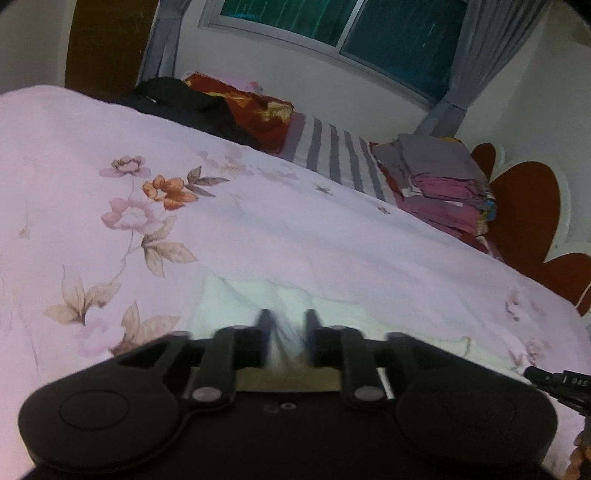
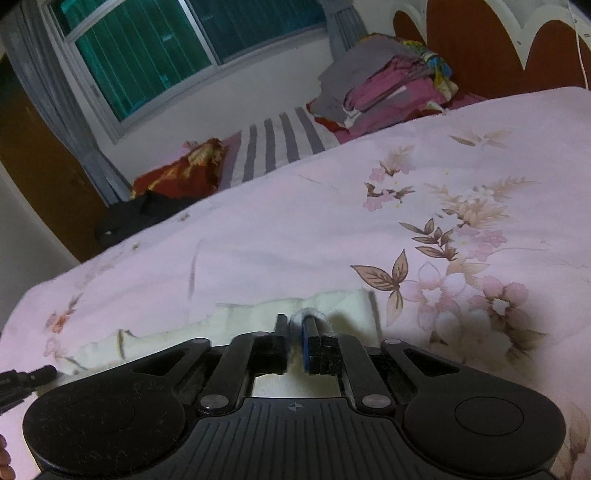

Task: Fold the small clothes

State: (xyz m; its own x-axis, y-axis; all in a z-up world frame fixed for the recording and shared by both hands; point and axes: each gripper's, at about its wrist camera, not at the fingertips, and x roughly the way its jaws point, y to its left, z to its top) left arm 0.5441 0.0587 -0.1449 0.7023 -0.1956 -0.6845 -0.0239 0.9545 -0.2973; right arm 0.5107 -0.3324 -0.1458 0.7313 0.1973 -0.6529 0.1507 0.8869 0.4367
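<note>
A small white garment point(image 1: 255, 306) lies on the pink floral bedspread point(image 1: 258, 229), just ahead of both grippers. My left gripper point(image 1: 287, 325) has its jaws close together with a bunch of the white cloth between them; the fingers are blurred. In the right wrist view the white garment point(image 2: 258, 317) spreads left of my right gripper point(image 2: 297, 325), whose jaws are pinched on an edge of it that bulges over the fingertips. Most of the garment is hidden under the gripper bodies.
A stack of folded grey and magenta clothes point(image 1: 443, 177) sits by the red headboard point(image 1: 528, 214). A striped pillow point(image 1: 332, 155), a red floral pillow point(image 1: 255, 110) and black clothing point(image 1: 184, 99) lie along the far side under the window point(image 1: 351, 33).
</note>
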